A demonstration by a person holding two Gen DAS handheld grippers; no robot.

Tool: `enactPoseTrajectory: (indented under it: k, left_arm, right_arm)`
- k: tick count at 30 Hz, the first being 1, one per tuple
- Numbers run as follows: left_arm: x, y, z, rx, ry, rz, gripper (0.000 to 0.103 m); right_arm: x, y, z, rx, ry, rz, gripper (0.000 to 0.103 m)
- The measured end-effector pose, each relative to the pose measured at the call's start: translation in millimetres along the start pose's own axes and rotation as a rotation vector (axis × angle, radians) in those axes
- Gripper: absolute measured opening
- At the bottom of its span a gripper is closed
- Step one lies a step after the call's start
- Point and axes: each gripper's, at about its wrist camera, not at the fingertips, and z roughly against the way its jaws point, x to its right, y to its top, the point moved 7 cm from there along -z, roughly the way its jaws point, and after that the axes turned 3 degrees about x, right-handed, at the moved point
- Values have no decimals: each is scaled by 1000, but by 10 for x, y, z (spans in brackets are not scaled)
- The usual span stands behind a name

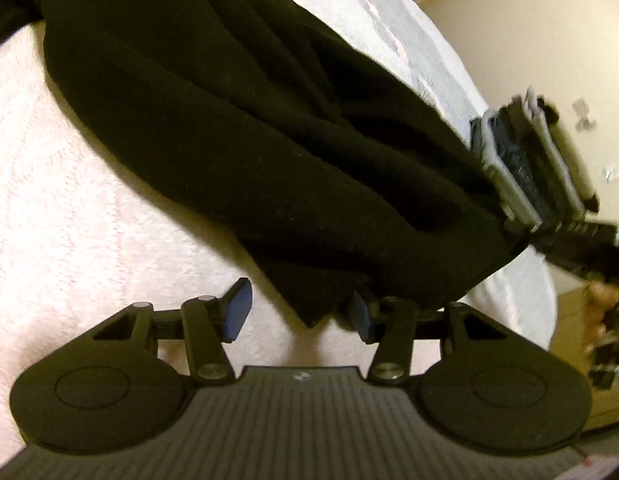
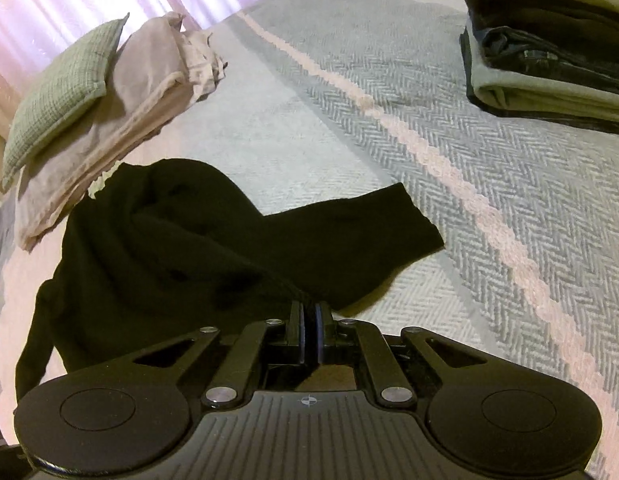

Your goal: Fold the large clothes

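Right gripper (image 2: 309,322) is pinching black garment (image 2: 157,240) hem just ahead of its pressed-together pads, likely to stretch it, while left gripper (image 1: 297,312) is hovering spread over a corner, contact unclear.

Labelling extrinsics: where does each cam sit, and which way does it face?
Left wrist: on the left gripper, angled down at the black garment on the bed; own jaws open, right gripper at right.
Right wrist: on the right gripper, facing down the bed toward folded piles; own jaws shut on the garment.
Shared: garment, bed.
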Motion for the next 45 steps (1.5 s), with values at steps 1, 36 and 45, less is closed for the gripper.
enactPoseTrajectory:
  k: [1, 36, 45]
  left_arm:
    - [35, 19, 4, 1, -6, 8, 43]
    - [-1177, -962, 2066, -21, 237, -1, 1]
    - [-1041, -1203, 2423, -13, 223, 19, 1]
  right_arm:
    - [10, -3, 1, -3, 1, 0, 2]
    - [-578, -1841, 688, -312, 128, -52, 1]
    - [-628, -1934, 1016, -331, 117, -58, 1]
